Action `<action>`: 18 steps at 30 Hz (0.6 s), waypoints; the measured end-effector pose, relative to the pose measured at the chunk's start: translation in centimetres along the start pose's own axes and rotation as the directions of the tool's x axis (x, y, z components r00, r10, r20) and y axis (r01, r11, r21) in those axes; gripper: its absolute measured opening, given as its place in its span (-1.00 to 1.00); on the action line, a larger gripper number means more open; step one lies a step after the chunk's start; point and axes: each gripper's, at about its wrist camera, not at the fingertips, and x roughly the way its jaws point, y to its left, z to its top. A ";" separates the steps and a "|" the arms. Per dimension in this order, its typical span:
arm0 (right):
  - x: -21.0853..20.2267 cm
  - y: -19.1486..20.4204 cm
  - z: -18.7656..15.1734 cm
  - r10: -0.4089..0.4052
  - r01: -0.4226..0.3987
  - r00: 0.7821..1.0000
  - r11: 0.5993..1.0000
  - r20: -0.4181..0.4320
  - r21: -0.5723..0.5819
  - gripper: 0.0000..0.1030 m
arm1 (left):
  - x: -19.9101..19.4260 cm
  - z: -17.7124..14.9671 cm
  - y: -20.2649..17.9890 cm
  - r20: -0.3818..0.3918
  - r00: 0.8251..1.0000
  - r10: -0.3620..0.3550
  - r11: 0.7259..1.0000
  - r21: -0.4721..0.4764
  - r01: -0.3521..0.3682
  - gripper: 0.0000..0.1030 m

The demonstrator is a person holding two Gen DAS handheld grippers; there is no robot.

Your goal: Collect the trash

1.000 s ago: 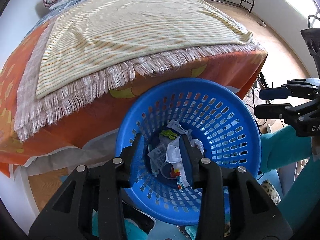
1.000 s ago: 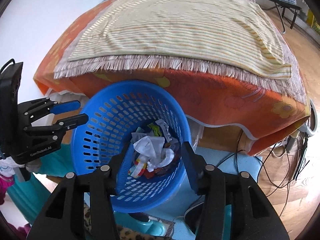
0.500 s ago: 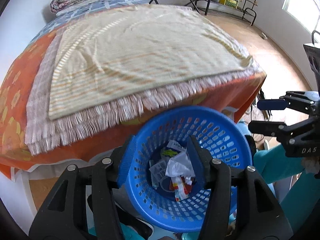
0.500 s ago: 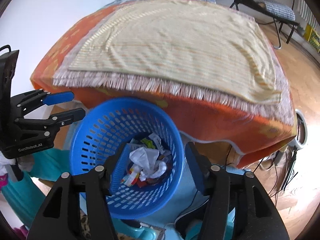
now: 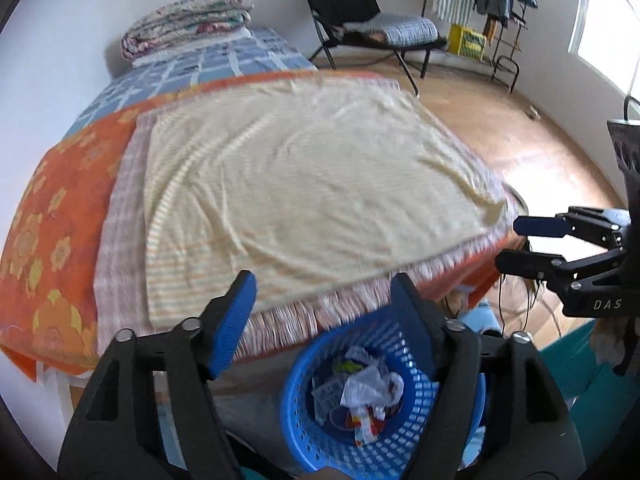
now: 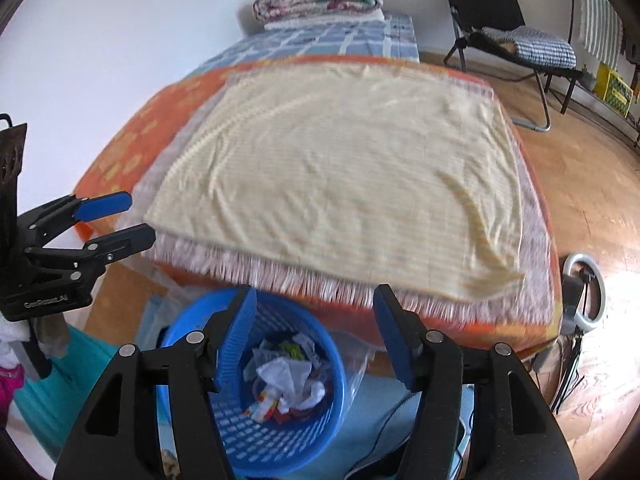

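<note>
A blue perforated basket (image 5: 304, 432) stands on the floor at the foot of the bed, holding crumpled white paper and colourful wrappers (image 5: 368, 392). My left gripper (image 5: 322, 284) hovers above it with its jaws opening and nothing between them. In the right wrist view the same basket (image 6: 240, 432) and its trash (image 6: 288, 380) lie below my right gripper (image 6: 314, 292), which is open and empty. Each gripper shows in the other's view: the right gripper (image 5: 510, 242) at the right edge, the left gripper (image 6: 140, 220) at the left edge, both with jaws apart.
A bed with a pale striped fringed blanket (image 5: 300, 192) over an orange sheet fills the middle. A folded quilt (image 5: 188, 20) lies at its far end. A black folding chair (image 5: 360, 12) stands beyond, a ring light (image 6: 584, 292) with cables by the bed's right corner. The person's teal clothing (image 6: 48, 392) shows low.
Both grippers have risen and tipped upward, so the basket has slid low in both views and the bed fills more. The left jaws have spread much wider; the right jaws widened a little.
</note>
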 end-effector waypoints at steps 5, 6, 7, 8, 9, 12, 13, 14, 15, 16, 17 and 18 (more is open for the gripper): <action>-0.6 -0.2 1.9 -0.003 0.003 0.999 1.000 0.043 -0.007 0.22 | -0.8 2.1 0.4 0.044 0.999 0.002 1.000 -0.013 -0.002 0.47; -0.7 -0.3 2.2 -0.003 0.004 0.999 1.000 0.049 -0.006 0.24 | -0.9 2.6 0.5 0.050 0.999 0.003 1.000 -0.016 -0.002 0.49; -0.8 -0.5 2.6 -0.002 0.002 0.998 1.000 0.056 -0.003 0.26 | -0.9 2.9 0.5 0.054 0.999 0.003 1.000 -0.017 -0.002 0.51; -0.9 -0.6 2.8 -0.001 0.001 0.998 1.000 0.062 0.001 0.29 | -1.0 3.4 0.6 0.061 0.998 0.005 1.000 -0.019 -0.003 0.51; -0.9 -0.8 3.1 0.000 -0.001 0.998 1.000 0.069 0.007 0.30 | -1.0 3.6 0.6 0.066 0.998 0.005 1.000 -0.021 -0.004 0.51; -0.8 -1.3 4.0 0.003 -0.005 0.997 1.000 0.079 0.024 0.32 | -1.0 4.6 0.9 0.079 0.997 0.007 1.000 -0.026 -0.005 0.51; -0.7 -1.5 4.3 0.006 -0.009 0.997 1.000 0.079 0.030 0.32 | -1.0 4.8 1.0 0.080 0.997 0.008 1.000 -0.029 -0.006 0.51; -0.6 -1.6 4.6 0.009 -0.012 0.997 0.999 0.081 0.032 0.32 | -0.9 5.1 1.1 0.079 0.997 0.008 0.999 -0.032 -0.005 0.51; -0.5 -1.7 5.0 0.009 -0.011 0.996 0.999 0.085 0.033 0.32 | -0.8 5.3 1.1 0.079 0.997 0.007 0.999 -0.033 -0.005 0.51; -0.5 -1.8 5.2 0.008 -0.011 0.996 0.999 0.088 0.033 0.32 | -0.7 5.4 1.2 0.080 0.997 0.008 0.999 -0.033 -0.005 0.52; -0.4 -1.8 5.5 0.008 -0.011 0.996 0.999 0.093 0.031 0.32 | -0.6 5.4 1.2 0.082 0.997 0.008 0.999 -0.033 -0.005 0.52; -0.2 -1.9 5.8 0.005 -0.008 0.995 1.000 0.098 0.028 0.32 | -0.5 5.6 1.3 0.082 0.997 0.006 0.999 -0.035 -0.004 0.52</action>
